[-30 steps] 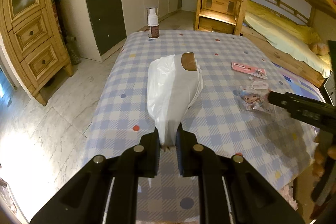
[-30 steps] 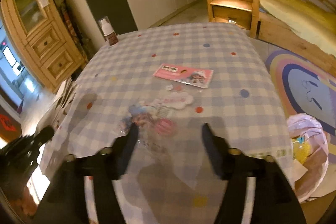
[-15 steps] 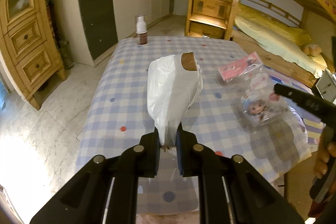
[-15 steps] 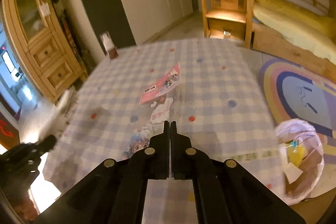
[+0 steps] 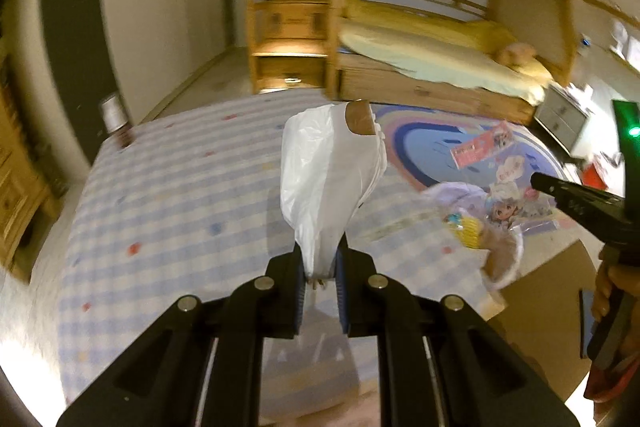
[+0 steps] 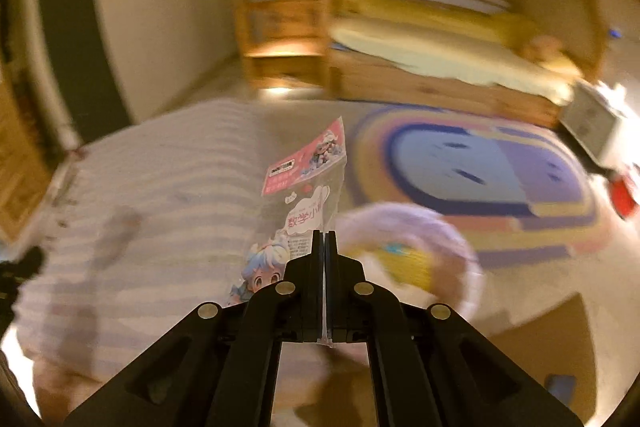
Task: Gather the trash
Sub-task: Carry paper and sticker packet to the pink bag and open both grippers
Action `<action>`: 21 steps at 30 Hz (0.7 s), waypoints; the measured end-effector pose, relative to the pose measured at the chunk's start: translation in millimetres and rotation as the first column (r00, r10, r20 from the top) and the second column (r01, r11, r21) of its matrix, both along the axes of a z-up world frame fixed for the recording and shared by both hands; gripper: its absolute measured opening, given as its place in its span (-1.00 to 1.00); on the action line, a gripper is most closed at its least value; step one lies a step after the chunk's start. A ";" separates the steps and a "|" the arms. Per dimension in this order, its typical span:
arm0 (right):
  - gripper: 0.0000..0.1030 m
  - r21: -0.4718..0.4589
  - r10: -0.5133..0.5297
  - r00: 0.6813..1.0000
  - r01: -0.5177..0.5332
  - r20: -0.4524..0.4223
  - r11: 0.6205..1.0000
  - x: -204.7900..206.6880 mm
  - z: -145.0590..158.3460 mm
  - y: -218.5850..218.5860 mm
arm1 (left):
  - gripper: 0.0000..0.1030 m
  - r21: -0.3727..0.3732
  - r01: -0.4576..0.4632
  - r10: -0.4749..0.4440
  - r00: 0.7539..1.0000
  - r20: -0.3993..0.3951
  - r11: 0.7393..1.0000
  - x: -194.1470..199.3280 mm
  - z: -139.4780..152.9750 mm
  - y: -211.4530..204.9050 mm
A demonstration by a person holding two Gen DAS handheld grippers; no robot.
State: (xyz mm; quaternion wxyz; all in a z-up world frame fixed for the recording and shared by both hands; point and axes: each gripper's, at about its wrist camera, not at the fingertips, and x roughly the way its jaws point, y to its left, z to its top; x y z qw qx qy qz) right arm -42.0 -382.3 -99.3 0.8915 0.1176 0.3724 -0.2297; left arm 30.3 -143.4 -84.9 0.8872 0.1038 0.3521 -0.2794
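Crinkly white plastic bag (image 5: 328, 183) pinched by left gripper (image 5: 321, 267); right gripper (image 6: 323, 239) clamps glossy clear wrapper (image 6: 304, 195).

The left matte black plastic two-finger gripper (image 5: 321, 269) has angular arms with triangular cut-outs, four round silver pivot screws in a row, and blue ribbed pads on its fingers (image 5: 299, 279). The right matte black plastic two-finger gripper (image 6: 324, 239) is built alike, with the same four silver screws. A red sleeve edge (image 5: 608, 385) shows below the person's hand (image 5: 614, 287).
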 end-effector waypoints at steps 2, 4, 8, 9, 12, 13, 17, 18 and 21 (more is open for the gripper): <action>-0.97 0.028 -0.047 0.999 0.047 -0.015 0.998 -5.0 -13.6 -26.2 | -0.78 0.005 0.035 -0.035 0.999 -0.001 0.999 -4.1 -1.7 -20.9; -0.88 0.052 -0.070 0.997 0.071 -0.014 0.996 -9.1 -22.5 -43.5 | -0.78 0.005 0.067 -0.067 0.998 0.000 0.998 -6.8 -2.6 -40.7; -0.67 0.110 -0.083 0.996 0.082 0.008 0.991 -17.1 -31.7 -71.1 | -0.78 0.020 0.132 -0.132 0.991 -0.001 0.991 -13.8 -8.7 -75.9; -0.60 0.119 -0.085 0.996 0.082 0.019 0.990 -20.5 -31.1 -74.4 | -0.78 0.021 0.151 -0.151 0.989 -0.007 0.988 -15.7 -11.0 -85.7; -0.36 0.137 -0.089 0.994 0.080 0.060 0.987 -36.1 -30.0 -86.3 | -0.77 0.029 0.194 -0.193 0.981 -0.023 0.981 -21.1 -17.0 -108.7; -0.35 0.147 -0.090 0.994 0.079 0.070 0.986 -37.9 -29.3 -87.7 | -0.76 0.028 0.211 -0.210 0.977 -0.030 0.977 -22.9 -19.1 -116.8; -0.29 0.157 -0.111 0.986 0.091 0.123 0.983 -58.8 -16.8 -95.9 | -0.76 0.026 0.274 -0.272 0.961 -0.049 0.961 -27.8 -28.3 -146.8; -0.27 0.161 -0.116 0.984 0.094 0.134 0.983 -61.8 -14.0 -98.5 | -0.76 0.027 0.289 -0.287 0.956 -0.058 0.957 -28.9 -32.2 -157.3; -0.17 0.164 -0.137 0.977 0.110 0.164 0.980 -73.0 -4.1 -104.6 | -0.76 0.026 0.326 -0.323 0.943 -0.079 0.945 -30.2 -39.7 -181.8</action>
